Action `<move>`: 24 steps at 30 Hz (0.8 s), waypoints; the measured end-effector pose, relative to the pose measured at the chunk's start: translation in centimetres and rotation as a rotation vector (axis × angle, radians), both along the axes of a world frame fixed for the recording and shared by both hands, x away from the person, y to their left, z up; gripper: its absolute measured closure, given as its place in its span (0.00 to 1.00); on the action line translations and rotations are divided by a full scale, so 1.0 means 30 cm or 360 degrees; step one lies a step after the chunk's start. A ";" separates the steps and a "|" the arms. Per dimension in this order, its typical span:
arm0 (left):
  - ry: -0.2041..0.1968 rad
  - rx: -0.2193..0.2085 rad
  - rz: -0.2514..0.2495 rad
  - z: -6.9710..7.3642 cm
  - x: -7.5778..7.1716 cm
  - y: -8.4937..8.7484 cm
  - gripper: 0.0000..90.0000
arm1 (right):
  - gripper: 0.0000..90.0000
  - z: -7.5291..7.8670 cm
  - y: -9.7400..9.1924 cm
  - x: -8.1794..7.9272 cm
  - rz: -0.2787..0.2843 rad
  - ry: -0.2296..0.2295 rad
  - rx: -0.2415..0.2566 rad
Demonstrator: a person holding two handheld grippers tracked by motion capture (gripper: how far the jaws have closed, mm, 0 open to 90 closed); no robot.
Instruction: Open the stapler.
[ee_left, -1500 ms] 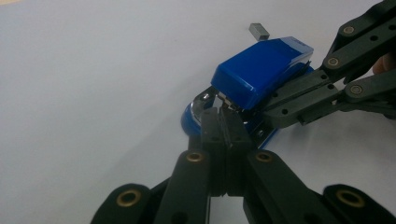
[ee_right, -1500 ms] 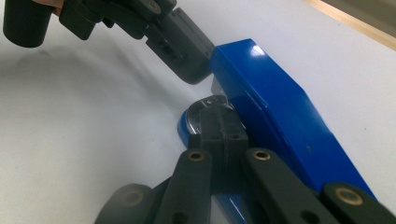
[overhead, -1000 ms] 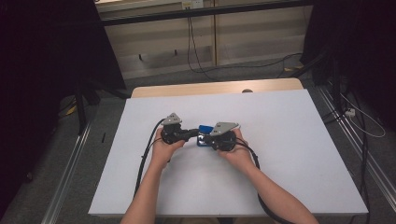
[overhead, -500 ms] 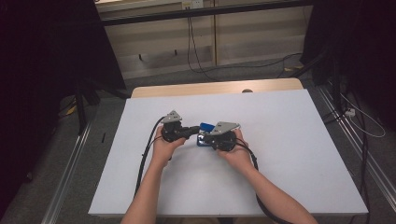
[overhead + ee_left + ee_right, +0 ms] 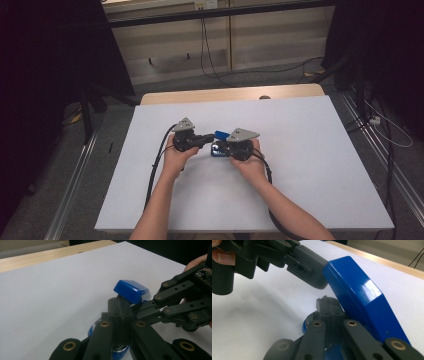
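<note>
left tongs (image 5: 206,138): no visible shift in the high view | right tongs (image 5: 218,148): no visible shift | glossy blue plastic stapler-like object (image 5: 220,135): same spot between both tongs, same tilt | white desk (image 5: 300,165): nothing moved

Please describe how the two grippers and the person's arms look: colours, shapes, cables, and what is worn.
Both the left gripper and the right gripper are black, with jointed link jaws on brass-coloured pivots. Each has a grey three-cornered plate on top and a black cable trailing back along the arm. The forearms are bare: no sleeves or gloves.
</note>
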State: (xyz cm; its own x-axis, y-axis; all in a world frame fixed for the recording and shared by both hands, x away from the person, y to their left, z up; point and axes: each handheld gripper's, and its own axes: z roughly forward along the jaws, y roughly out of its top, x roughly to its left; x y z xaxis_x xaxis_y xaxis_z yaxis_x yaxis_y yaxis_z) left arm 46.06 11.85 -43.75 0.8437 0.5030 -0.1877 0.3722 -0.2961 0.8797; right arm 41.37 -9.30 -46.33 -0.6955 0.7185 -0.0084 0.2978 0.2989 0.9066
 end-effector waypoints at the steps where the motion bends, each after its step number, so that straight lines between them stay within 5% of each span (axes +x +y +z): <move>1: -0.0014 0.0025 -0.0001 -0.004 0.000 0.000 1.00 | 1.00 -0.001 0.001 -0.002 -0.0011 -0.0009 -0.0002; 6: -0.0007 0.0096 -0.0013 -0.027 0.003 -0.008 1.00 | 1.00 0.001 0.001 -0.007 -0.0034 -0.0030 -0.0005; 24: -0.0044 0.0109 -0.0019 -0.045 0.001 -0.026 1.00 | 1.00 0.012 -0.004 -0.015 -0.0071 -0.0076 -0.0034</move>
State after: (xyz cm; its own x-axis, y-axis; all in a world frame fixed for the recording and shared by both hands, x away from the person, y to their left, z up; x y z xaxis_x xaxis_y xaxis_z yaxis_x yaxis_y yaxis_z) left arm 46.09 11.08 -45.11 0.8541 0.5038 -0.1294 0.3439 -0.3603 0.8671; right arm 40.93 -9.41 -45.97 -0.6612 0.7481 -0.0563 0.2678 0.3055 0.9137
